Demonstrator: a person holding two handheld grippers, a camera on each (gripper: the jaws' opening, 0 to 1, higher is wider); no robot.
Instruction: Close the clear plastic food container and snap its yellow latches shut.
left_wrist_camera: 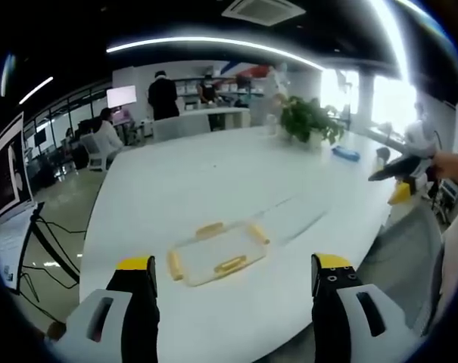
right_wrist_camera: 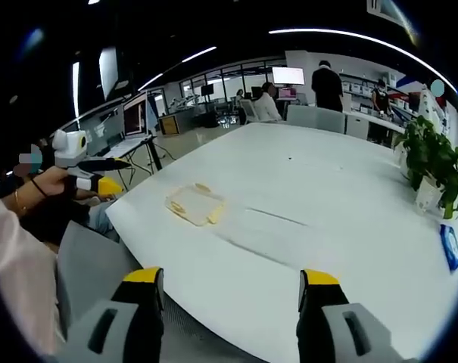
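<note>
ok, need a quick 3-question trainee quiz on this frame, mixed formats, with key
1. True or false: the left gripper is shut on the clear container.
2. Multiple choice: in the right gripper view, where does the potted plant stand relative to the container? A) right beside it, touching B) far across the white table, towards the right edge of the view C) on top of it
3. Fill in: the latches on the container are coloured ____.

Key:
1. False. Both the left gripper and the right gripper are open, short of the container.
2. B
3. yellow
</note>
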